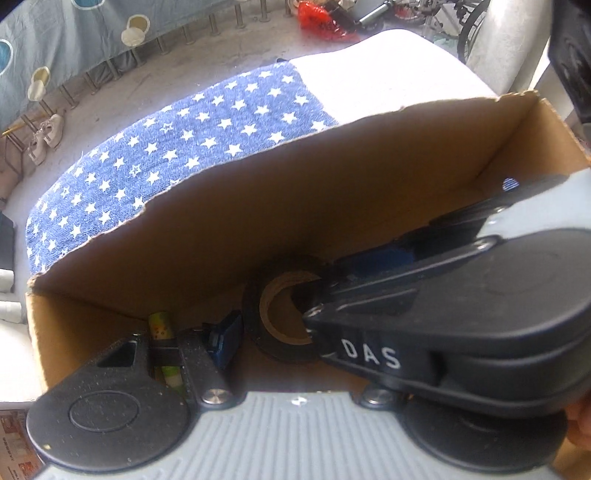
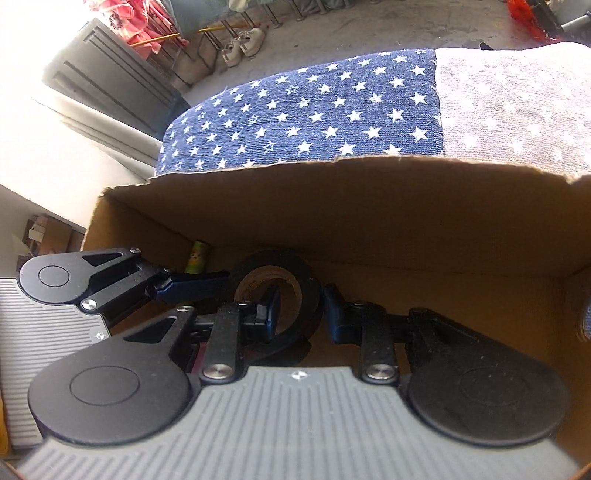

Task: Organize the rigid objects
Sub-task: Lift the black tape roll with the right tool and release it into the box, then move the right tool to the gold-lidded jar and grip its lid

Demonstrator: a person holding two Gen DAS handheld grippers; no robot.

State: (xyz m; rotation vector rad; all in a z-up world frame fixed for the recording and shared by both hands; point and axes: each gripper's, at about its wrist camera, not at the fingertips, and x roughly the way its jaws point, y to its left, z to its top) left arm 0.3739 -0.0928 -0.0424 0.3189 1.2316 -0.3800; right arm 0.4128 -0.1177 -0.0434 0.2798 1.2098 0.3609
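A black tape roll (image 1: 258, 317) (image 2: 310, 288) with a brown core sits low inside a cardboard box (image 1: 258, 206) (image 2: 369, 206). My right gripper (image 2: 301, 314) (image 1: 332, 284) straddles the roll's wall, one finger inside the core and one outside. Both pads stand a little off the wall, so it is open. My left gripper (image 1: 291, 332) spans the roll from outside. Its left finger (image 1: 223, 339) (image 2: 195, 286) lies against the rim, and its other finger is hidden behind the right gripper. A green printed tube (image 1: 162, 325) (image 2: 197, 256) lies in the box's left corner.
The box stands on a blue cloth with white stars (image 1: 184, 140) (image 2: 314, 110) beside a pale towel (image 2: 517, 103). On the concrete floor beyond are a pair of shoes (image 1: 46, 136), a red bag (image 1: 317, 18) and a grey cabinet (image 2: 110, 81).
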